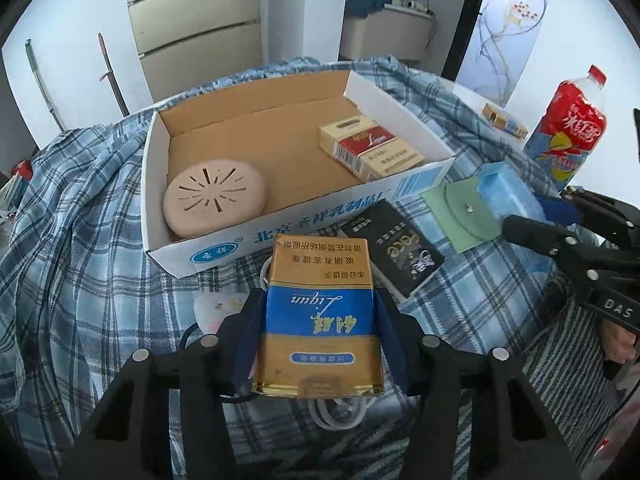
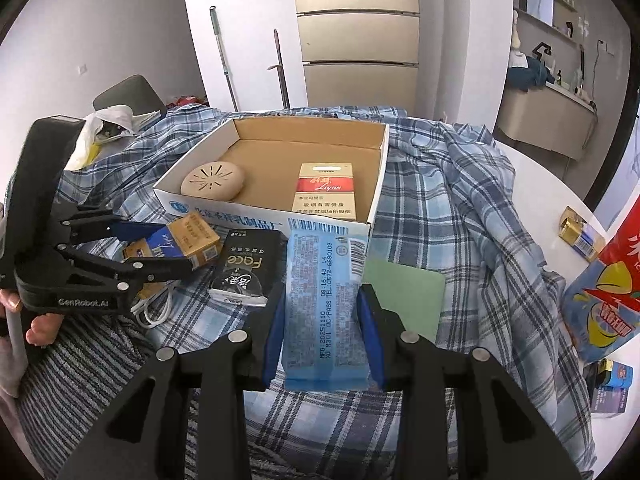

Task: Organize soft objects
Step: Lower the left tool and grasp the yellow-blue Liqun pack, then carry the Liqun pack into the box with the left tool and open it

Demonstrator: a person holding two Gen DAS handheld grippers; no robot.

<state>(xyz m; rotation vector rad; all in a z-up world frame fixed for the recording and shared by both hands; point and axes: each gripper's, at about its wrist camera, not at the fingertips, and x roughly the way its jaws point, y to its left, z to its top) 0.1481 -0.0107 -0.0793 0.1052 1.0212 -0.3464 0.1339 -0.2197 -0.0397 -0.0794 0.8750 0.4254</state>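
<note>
Blue-and-white plaid cloth (image 2: 460,216) covers most of the round white table (image 2: 536,184), with pale walls and a tall beige cabinet (image 2: 358,36) behind. On the cloth sits an open cardboard box (image 2: 264,212) with a white outside and blue print; inside it lie a round beige vented puck (image 2: 213,181) on the left and a red-and-cream cigarette pack (image 2: 325,193) on the right.

The left hand-held gripper (image 1: 320,316) pinches a blue-and-gold cigarette pack (image 1: 320,312) between its blue pads, just in front of the box's near wall. Its printed face reads upside down in the left wrist view, and its top corner looks creased. The right hand-held gripper (image 2: 324,328) is clamped on a light blue tissue packet (image 2: 324,304), a soft plastic wrapper printed with a barcode and a date line, held near the box's front right corner.

Between the two lies a black packet (image 2: 244,272) marked "Face", and a pale green pouch (image 1: 464,212) with a snap lies by the tissue packet. A white cable (image 2: 154,308) is mostly hidden under the left gripper and its pack, so only loops of it show. The red-labelled drink bottle (image 1: 568,128) is cut off at the right edge of the right wrist view. A small gold box (image 2: 580,236) lies on bare table; its print is too small to read.
</note>
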